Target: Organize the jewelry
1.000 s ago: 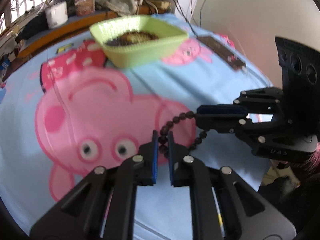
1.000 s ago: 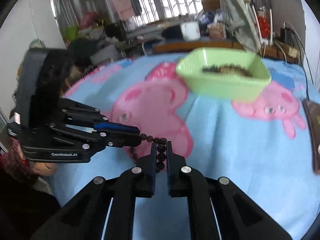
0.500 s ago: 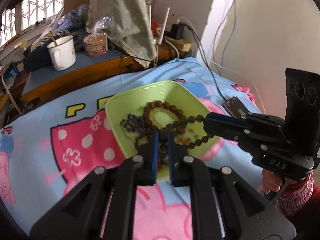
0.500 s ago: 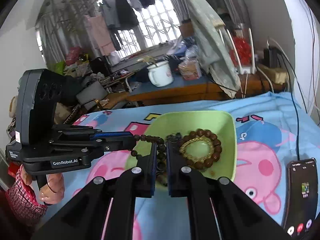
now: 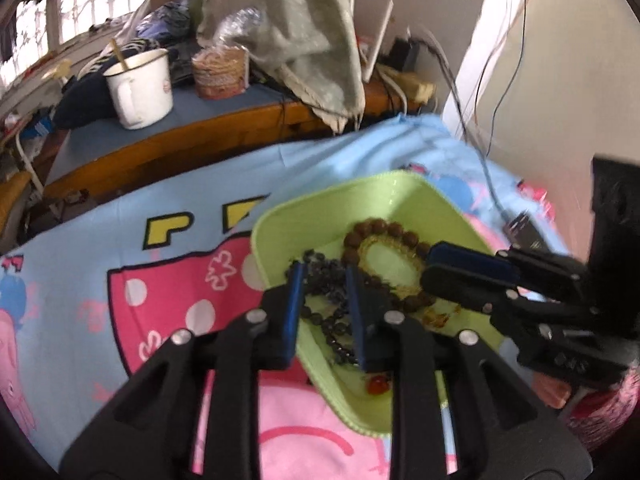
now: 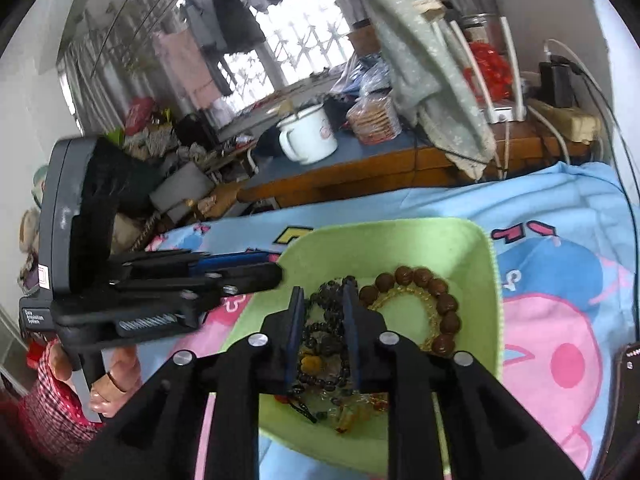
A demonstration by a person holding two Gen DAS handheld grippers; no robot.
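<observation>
Both wrist views — close above green tray (image 5: 280,216)

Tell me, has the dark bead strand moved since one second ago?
Yes. The dark bead strand, then stretched between both grippers over the pink pig print, now lies in the green tray beside the brown bracelet.

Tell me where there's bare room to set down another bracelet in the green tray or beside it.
Bare: the green tray's far end, beyond the brown bead bracelet, and the blanket between the tray's right rim and the phone. Crowded: the tray's near half, heaped with dark beads and amber pieces.
</observation>
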